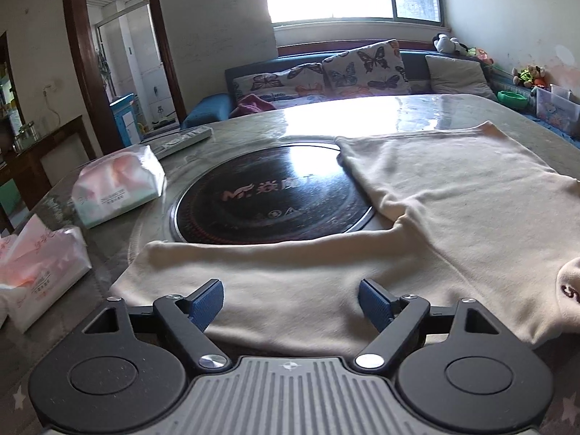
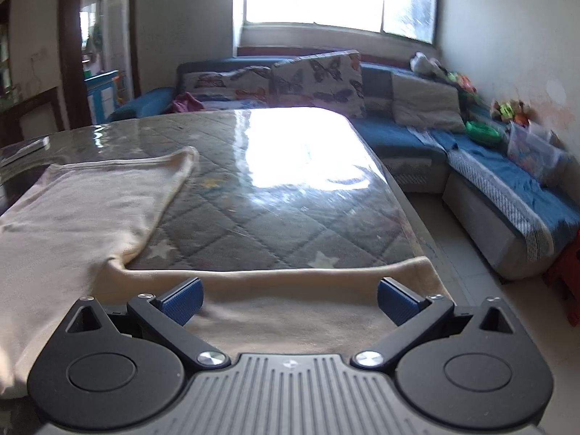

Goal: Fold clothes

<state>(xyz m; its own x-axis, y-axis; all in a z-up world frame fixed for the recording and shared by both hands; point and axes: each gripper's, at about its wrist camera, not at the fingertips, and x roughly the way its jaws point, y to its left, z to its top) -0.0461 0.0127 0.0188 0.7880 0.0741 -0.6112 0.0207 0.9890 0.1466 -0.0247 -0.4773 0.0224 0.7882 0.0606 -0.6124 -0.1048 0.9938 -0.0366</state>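
at frame edges, cream shirt (image 1: pixel 453 224) cut off.

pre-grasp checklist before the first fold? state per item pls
1. Left gripper open, jaws wide: ok.
2. Right gripper open, jaws wide: ok.
3. Left gripper over left sleeve: ok.
4. Right gripper over right sleeve: ok.
5. Shirt spread flat: ok in what shows; its near edge is hidden.
6. Fold path clear: the tissue packs lie left of the shirt, apart from it: ok. The right sleeve end reaches the table edge; overhang: cannot tell.
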